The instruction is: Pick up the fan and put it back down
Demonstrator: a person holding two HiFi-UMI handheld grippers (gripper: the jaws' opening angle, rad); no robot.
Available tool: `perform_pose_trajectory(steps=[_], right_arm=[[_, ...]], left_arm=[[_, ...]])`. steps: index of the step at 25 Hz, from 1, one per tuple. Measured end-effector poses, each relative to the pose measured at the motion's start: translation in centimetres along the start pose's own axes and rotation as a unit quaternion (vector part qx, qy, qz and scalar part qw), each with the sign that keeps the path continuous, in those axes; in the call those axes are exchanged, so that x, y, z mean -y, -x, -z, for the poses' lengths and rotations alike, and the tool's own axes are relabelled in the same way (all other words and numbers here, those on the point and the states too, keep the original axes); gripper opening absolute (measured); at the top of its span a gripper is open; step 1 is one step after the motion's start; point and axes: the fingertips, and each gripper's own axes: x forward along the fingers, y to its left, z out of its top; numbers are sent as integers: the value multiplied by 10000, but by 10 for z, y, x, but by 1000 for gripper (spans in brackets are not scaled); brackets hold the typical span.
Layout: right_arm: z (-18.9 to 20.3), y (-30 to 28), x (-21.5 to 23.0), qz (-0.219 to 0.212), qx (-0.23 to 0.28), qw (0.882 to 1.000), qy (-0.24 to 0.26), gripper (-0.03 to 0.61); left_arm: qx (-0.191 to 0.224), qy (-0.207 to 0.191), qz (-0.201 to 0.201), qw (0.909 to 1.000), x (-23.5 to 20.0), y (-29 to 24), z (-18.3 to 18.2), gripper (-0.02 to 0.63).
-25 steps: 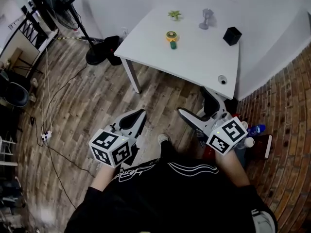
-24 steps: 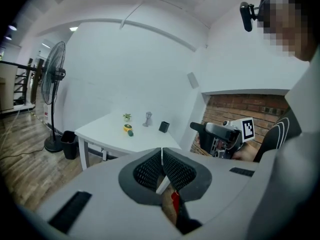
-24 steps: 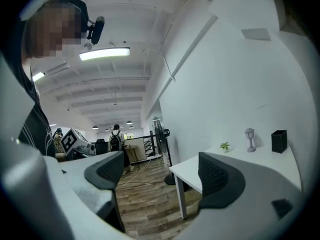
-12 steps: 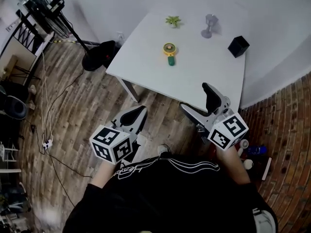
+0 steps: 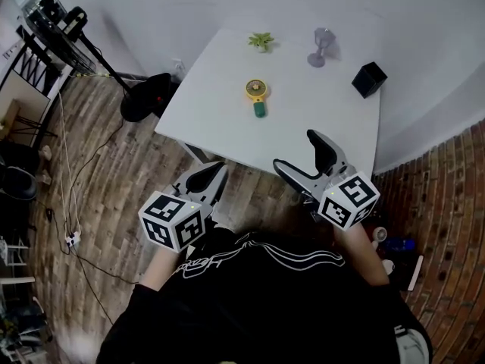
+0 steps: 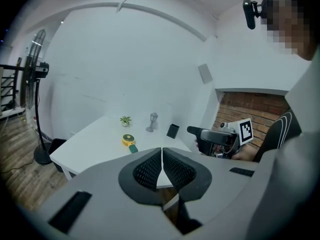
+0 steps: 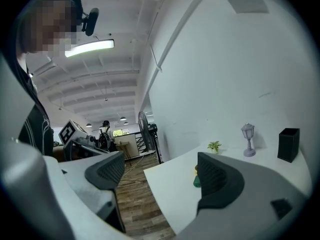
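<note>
A small yellow hand fan with a green handle (image 5: pixel 256 97) lies flat on the white table (image 5: pixel 220 112); the left gripper view shows this fan (image 6: pixel 129 141) far ahead, and the right gripper view shows only a sliver of it (image 7: pixel 196 180) beside a jaw. My left gripper (image 5: pixel 203 180) is shut and empty, over the floor short of the table's near edge. My right gripper (image 5: pixel 301 158) is open and empty, its jaws wide apart over the table's near edge, well short of the fan.
On the table's far side stand a small potted plant (image 5: pixel 261 42), a grey lantern figure (image 5: pixel 320 45) and a black cube-shaped cup (image 5: pixel 368 79). A standing floor fan's base (image 5: pixel 141 106) and cables lie left of the table. A brick wall (image 5: pixel 447 196) rises at right.
The person has stepped closer to the table; both grippers now sit nearer its front edge, the right one over it. Neither gripper's state changed.
</note>
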Motion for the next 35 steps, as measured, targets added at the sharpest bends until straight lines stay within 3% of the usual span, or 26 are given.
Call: perform_pose_trajectory(steps=[9,18,35], right_arm=[[1,-41,31,413,-103,9991,16,439],[-2,-101,68,984,-288,9946,-128,439],[60,-187,122,2161,-1091,9688,-522,426]], left_arm=[[-155,57,238,9996,-44,-33,-13,34],[-388,-92,677,9969,-106,-74,-57,34],[-945,-187,1482,9842,-200,-135,-90,34]])
